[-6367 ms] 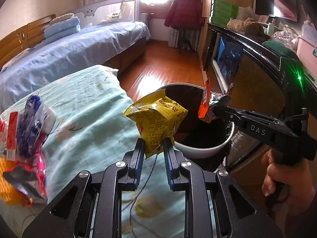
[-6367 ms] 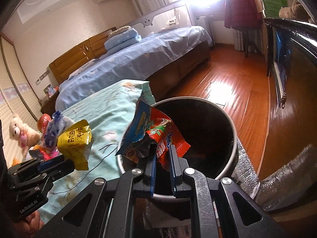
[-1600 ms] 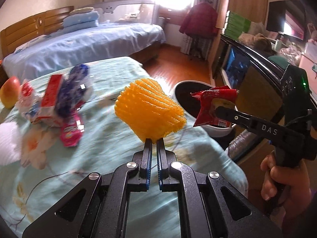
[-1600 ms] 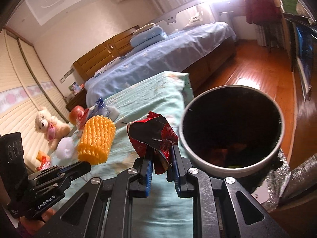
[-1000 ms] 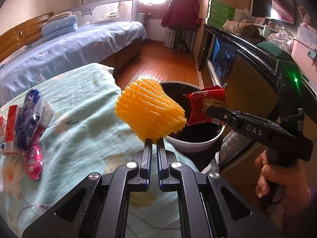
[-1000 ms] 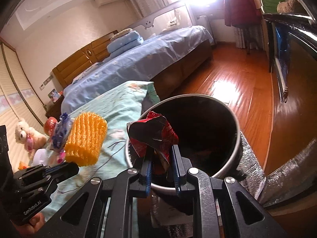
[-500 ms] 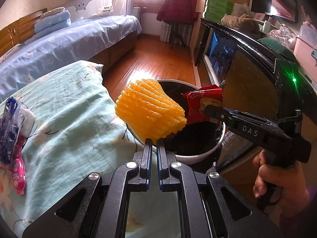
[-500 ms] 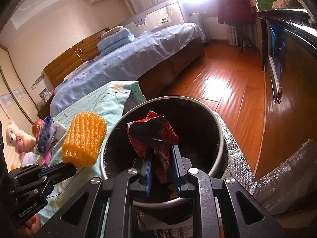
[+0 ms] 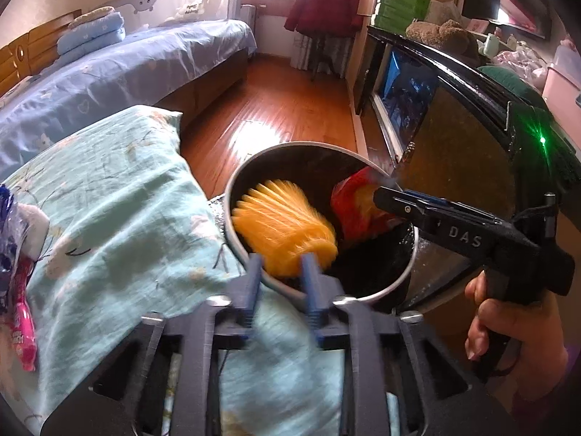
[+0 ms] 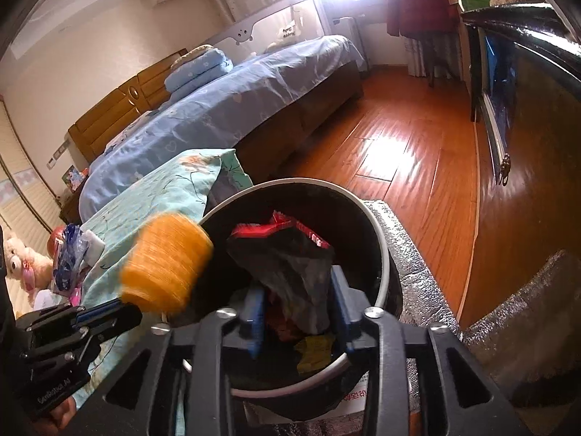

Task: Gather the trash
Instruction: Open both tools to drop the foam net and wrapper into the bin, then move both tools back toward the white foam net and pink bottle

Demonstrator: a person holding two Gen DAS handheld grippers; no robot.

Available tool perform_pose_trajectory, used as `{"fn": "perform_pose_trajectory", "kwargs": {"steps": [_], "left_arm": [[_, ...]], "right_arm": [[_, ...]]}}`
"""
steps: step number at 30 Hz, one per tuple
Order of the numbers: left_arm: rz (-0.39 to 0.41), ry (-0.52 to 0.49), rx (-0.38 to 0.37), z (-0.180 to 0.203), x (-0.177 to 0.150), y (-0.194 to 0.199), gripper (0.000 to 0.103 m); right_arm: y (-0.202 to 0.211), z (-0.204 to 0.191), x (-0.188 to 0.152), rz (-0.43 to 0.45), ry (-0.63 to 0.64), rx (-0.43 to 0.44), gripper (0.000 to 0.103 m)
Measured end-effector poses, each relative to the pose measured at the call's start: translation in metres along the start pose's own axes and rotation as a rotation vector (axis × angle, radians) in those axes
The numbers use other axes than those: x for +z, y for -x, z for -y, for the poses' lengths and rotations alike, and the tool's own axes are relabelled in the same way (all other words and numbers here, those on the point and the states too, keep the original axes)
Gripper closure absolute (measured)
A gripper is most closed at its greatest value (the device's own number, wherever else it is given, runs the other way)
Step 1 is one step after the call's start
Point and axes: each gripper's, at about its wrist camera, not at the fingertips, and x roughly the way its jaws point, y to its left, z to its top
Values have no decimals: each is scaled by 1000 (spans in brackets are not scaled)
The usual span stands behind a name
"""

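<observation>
A round black bin with a pale rim stands on the floor beside the bed. Over it, my left gripper has its jaws opening. The orange foam net is blurred and loose just beyond its fingertips, above the bin's near side. My right gripper also has its jaws opening, and the crumpled red and dark wrapper sits loosely between them over the bin's mouth. The left wrist view shows the right gripper with the red wrapper at its tip. Earlier trash lies in the bin.
The bed's teal floral cover reaches the bin's left side, with more wrappers on its far left. A dark cabinet stands close on the right. Foil matting lies under the bin. Wooden floor and a blue bed lie beyond.
Both grippers' jaws have spread apart. The orange foam net and the red wrapper have come free and are dropping toward the bin, which now sits nearer and lower in both views.
</observation>
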Motion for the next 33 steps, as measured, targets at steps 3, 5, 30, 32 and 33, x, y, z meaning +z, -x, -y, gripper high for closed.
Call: {"fn": "perform_pose_trajectory", "kwargs": {"steps": [3,5,30,32,33], "left_arm": [[14,24,21,-9,-7,9,59],[17,44,35,-16,-12,15,50],[149,381,201,-141,-110,126,31],[154,400,213,-148,-117,132,31],[158,411,218,-152,-121,135,31]], "right_arm": [[2,-1,0,9,-1,0,44],[3,-4,0,11,1,5,42],[23,-147,-46,-24,158,215,14],[22,-160,-53,-32,182,225,14],[21,-168,-56,-38,198,231,14]]}}
